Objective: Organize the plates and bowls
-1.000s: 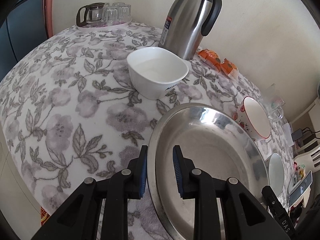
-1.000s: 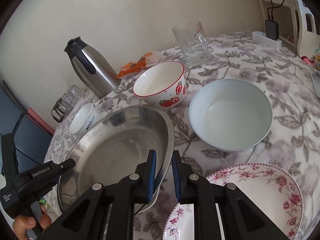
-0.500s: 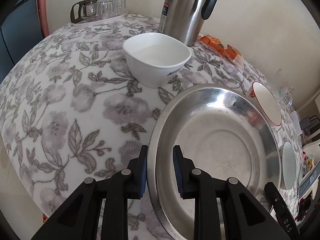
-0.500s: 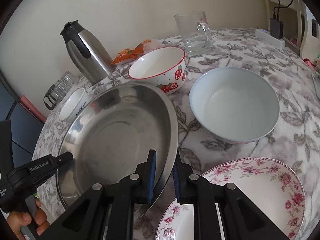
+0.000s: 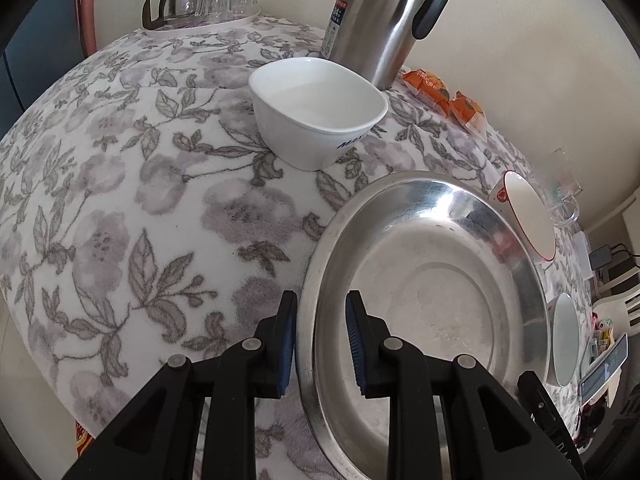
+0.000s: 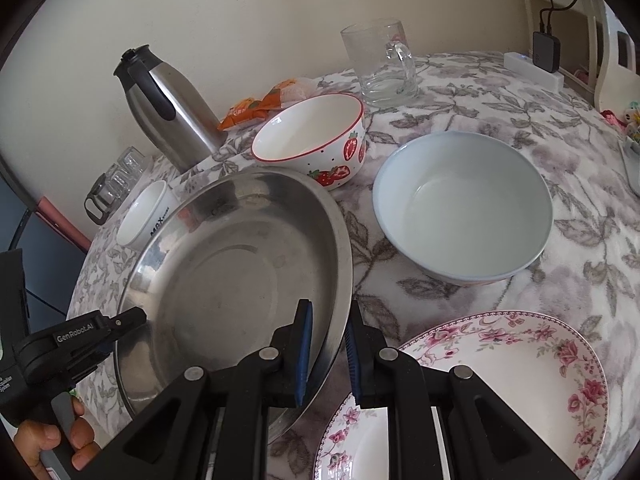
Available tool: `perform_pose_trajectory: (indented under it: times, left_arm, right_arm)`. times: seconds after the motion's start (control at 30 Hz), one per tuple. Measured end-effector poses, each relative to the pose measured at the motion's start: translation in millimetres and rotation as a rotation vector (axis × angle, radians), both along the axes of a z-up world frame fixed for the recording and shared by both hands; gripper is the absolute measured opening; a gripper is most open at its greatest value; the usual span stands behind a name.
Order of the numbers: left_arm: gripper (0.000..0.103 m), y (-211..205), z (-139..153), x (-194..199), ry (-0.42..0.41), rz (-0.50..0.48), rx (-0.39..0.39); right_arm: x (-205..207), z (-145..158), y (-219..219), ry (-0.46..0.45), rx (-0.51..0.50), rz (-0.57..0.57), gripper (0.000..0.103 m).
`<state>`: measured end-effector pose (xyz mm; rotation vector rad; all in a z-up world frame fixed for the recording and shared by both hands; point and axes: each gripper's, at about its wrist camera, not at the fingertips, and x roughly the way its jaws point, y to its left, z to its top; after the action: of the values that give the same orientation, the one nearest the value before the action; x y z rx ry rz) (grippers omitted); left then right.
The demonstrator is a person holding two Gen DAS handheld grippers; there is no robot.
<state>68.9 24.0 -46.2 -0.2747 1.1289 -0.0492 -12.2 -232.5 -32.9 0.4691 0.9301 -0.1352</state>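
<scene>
Here: steel plate on the floral-cloth counter, both grippers clamped on its rim: left gripper fingers at one edge, right gripper fingers at the opposite. Around the plate: white square bowl beyond, strawberry bowl touching or just behind, pale blue bowl beside, rose-pattern plate near the right gripper. Thermos behind.

- I lose the steel plate's near rim behind my gripper fingers.
- The floral plate runs off the bottom edge.
- I can't read the flask's label.
</scene>
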Motion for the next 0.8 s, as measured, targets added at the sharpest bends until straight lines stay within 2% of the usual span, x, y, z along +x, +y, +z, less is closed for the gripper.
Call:
perform_pose_trajectory:
  times: [0.1, 0.27, 0.33, 0.4, 0.43, 0.63, 0.7, 0.73, 0.77, 0.8]
  left_arm:
    - [0.026, 1.6, 2.6, 0.9, 0.018, 0.000, -0.004]
    - [0.027, 7.0, 13.0, -0.4, 0.016, 0.011, -0.003]
    - [0.028, 7.1, 18.7, -1.5, 0.000, 0.012, 0.015]
    - [0.037, 6.5, 23.7, -2.7, -0.014, 0.008, 0.028]
    - [0.041, 6.1, 25.6, -3.3, -0.021, 0.006, 0.032]
    - [0.044, 2.4, 26.0, -3.1, -0.009, -0.006, 0.089]
    - [0.054, 2.5, 23.6, -2.9, 0.006, -0.001, 0.109]
    - [0.066, 3.4, 22.5, -2.3, 0.012, 0.005, 0.118]
    - [0.072, 4.2, 21.7, -2.4, 0.014, 0.010, 0.123]
    - [0.073, 5.3, 21.6, -2.4, 0.015, 0.017, 0.130]
  right_arm:
    - [-0.2, 3.2, -0.3, 0.002, -0.003, -0.004, 0.025]
    - [-1.0, 12.5, 2.5, -0.002, -0.040, -0.003, 0.026]
    - [-1.9, 15.7, 2.7, -0.005, -0.054, -0.009, 0.035]
    - [-2.7, 18.8, 3.3, -0.008, -0.068, -0.015, 0.049]
    - [-3.0, 19.8, 3.5, -0.011, -0.073, -0.014, 0.049]
    - [-1.4, 22.7, 11.7, -0.006, -0.128, 0.009, 0.065]
    - [-0.3, 22.9, 14.1, -0.006, -0.146, 0.018, 0.073]
    - [-0.4, 23.0, 15.0, -0.006, -0.153, 0.019, 0.074]
    - [-0.4, 23.2, 15.7, -0.007, -0.158, 0.020, 0.077]
    - [-0.6, 23.5, 15.8, -0.008, -0.160, 0.020, 0.079]
